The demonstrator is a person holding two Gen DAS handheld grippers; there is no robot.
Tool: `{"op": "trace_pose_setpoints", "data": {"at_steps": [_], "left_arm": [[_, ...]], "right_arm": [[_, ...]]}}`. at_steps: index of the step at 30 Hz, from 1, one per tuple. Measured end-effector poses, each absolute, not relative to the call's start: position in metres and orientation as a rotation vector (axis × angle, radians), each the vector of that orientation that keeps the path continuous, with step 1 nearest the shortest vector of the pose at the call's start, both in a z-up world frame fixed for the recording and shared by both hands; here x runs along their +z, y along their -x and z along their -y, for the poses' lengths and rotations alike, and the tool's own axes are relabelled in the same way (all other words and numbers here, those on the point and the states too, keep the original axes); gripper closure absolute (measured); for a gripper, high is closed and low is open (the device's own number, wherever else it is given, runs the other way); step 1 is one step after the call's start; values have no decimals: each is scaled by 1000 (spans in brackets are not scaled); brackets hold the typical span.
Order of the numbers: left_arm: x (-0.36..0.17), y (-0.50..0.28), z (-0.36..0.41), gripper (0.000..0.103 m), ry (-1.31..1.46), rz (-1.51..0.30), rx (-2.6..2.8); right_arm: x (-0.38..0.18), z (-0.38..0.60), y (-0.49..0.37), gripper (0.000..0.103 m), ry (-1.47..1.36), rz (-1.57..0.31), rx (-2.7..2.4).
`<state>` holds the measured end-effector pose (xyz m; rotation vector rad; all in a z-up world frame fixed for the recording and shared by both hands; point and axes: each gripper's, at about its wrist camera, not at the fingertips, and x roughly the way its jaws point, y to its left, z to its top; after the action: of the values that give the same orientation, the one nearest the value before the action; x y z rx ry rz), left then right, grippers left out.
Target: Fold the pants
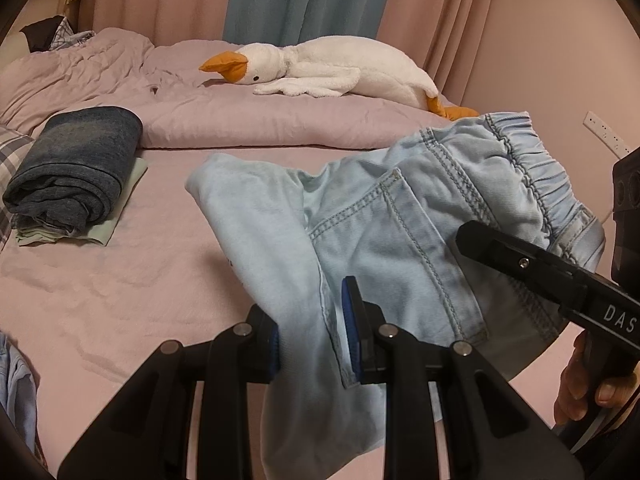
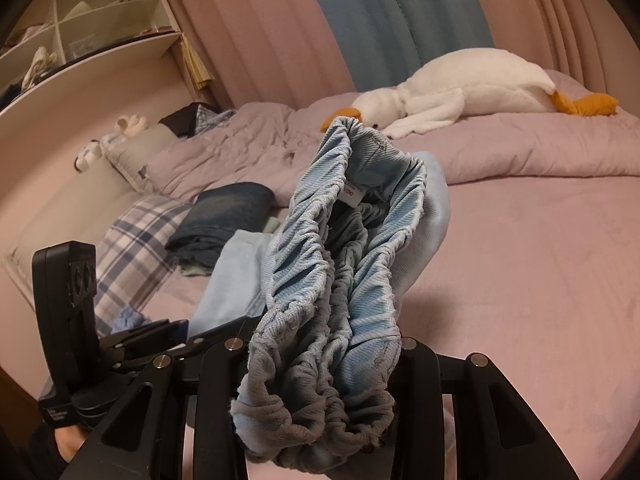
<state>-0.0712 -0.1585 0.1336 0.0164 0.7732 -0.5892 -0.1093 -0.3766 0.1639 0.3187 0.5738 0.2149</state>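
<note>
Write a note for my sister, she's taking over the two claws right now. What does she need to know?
Left claw: shut on the light blue pants, gripping the leg fabric.
Right claw: shut on the bunched elastic waistband.
The pants hang in the air between both claws, above the pink bed, not laid down yet.
Done: other clothes sit in a folded pile at the left of the bed.
Left to do: lay the pants flat on the bare sheet, fold them, probably add them to the pile. Stay away from the plush goose.
</note>
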Motion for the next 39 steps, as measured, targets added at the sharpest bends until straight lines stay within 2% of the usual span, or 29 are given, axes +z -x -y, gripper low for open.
{"op": "trace_pose_setpoints", "data": {"at_steps": [39], "left_arm": [[80, 22, 185, 79, -69, -890, -565]], "right_arm": [[122, 387, 64, 64, -417, -676, 192]]}}
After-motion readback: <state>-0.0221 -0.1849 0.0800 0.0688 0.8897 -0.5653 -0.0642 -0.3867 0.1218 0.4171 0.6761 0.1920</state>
